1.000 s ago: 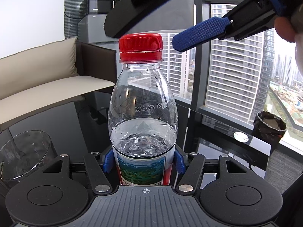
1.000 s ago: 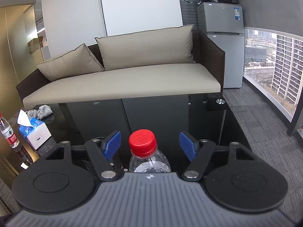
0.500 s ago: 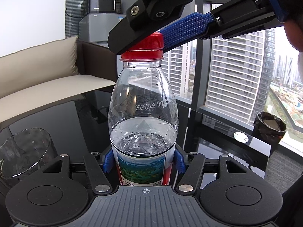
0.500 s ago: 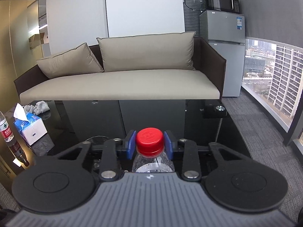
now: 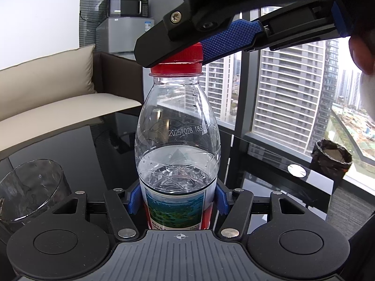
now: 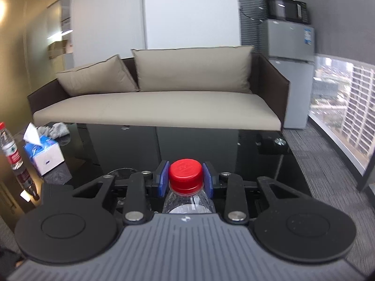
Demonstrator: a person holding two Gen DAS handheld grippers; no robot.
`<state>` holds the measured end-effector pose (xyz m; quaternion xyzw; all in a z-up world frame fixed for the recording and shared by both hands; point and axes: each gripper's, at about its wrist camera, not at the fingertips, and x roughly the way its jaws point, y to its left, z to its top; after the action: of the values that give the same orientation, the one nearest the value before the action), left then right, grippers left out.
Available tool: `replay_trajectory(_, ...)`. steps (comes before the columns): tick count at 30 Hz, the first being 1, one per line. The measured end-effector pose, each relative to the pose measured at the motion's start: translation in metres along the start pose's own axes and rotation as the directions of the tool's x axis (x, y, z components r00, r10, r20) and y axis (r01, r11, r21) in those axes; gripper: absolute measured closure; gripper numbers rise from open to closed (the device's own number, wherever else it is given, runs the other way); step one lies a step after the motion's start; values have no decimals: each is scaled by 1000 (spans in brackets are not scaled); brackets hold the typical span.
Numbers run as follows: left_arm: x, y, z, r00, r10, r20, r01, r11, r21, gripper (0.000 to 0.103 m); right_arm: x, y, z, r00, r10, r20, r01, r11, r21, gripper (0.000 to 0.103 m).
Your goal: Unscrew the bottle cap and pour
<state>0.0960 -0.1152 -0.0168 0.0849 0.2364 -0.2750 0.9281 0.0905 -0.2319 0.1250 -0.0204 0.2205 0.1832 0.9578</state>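
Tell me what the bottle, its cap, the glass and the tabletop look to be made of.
Bottle: thin clear plastic, judging by moulded ribs and a printed date code.
Cap: red opaque plastic, matte, with a ridged side.
Glass: clear, either glass or hard plastic; the look leaves it open.
Tabletop: glossy black, probably glass, since it mirrors the sofa.

Right gripper (image 6: pixel 185 179) with blue pads (image 6: pixel 163 178) clamped on the red ribbed plastic cap (image 6: pixel 185 173) of a clear plastic bottle (image 6: pixel 188 202), black glass table (image 6: pixel 199 145), beige sofa (image 6: pixel 159 103) behind, white tissue box (image 6: pixel 45 155) at left.
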Motion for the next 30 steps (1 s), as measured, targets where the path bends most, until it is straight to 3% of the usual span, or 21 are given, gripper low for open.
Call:
replay_trajectory(4,0,-1,-1,1000,5,3,-5,1000,4,47,0,-1,2,1000,9,11,-9,1000,23,70)
replay_trajectory(10,-1,-2,-1,1000,8,3,-8,1000,8,47,4,19,2,996,-89,31,90,996,-7,68)
replay_trajectory(20,-1,-1,-1,1000,9,3,-9,1000,7,47,6,31,-2,981,-186,46,186,982,6,68)
replay_trajectory(30,-1,0,0,1000,5,2,-5,1000,5,47,7,33,-6,981,-186,64,187,982,-13,70)
